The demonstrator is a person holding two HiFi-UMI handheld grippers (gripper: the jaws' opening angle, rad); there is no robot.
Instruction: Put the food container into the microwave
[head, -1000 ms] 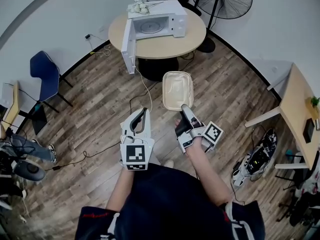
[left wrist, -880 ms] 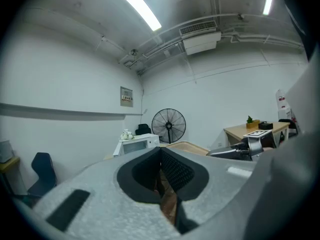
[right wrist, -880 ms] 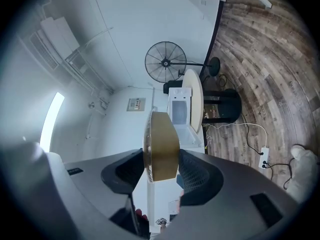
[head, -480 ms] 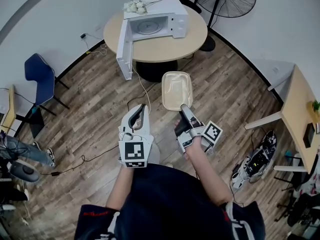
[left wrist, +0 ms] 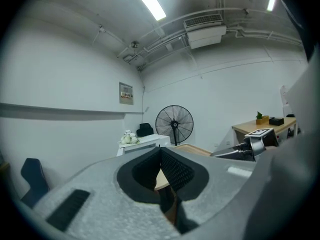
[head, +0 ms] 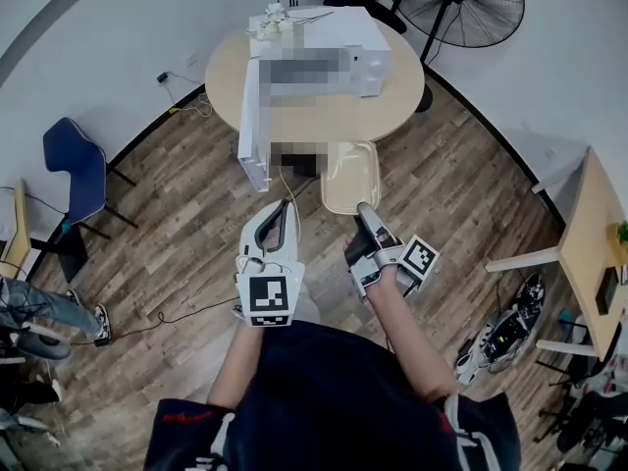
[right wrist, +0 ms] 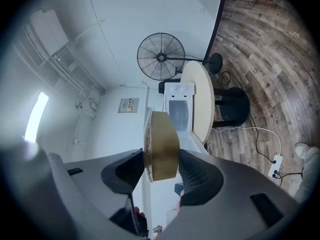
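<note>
The white microwave (head: 379, 67) stands on a round wooden table (head: 392, 111), and its door (head: 253, 130) hangs open to the left. The beige lidded food container (head: 350, 177) is held out level in front of me, its far end over the table's near edge. My right gripper (head: 363, 208) is shut on its near rim. In the right gripper view the container (right wrist: 161, 146) sits clamped between the pads, with the open microwave (right wrist: 179, 109) straight beyond it. My left gripper (head: 283, 208) is shut and empty, level with the right one, just below the door.
White flowers (head: 270, 18) lie on the microwave's top. A standing fan (head: 456, 3) is behind the table. A blue chair (head: 74, 155) stands at the left and a wooden desk (head: 599, 234) at the right. Cables run across the wood floor (head: 177, 224).
The table and microwave have come nearer and lower in the head view. The container's far end now reaches the table edge. Both grippers keep the same hold and spacing.
</note>
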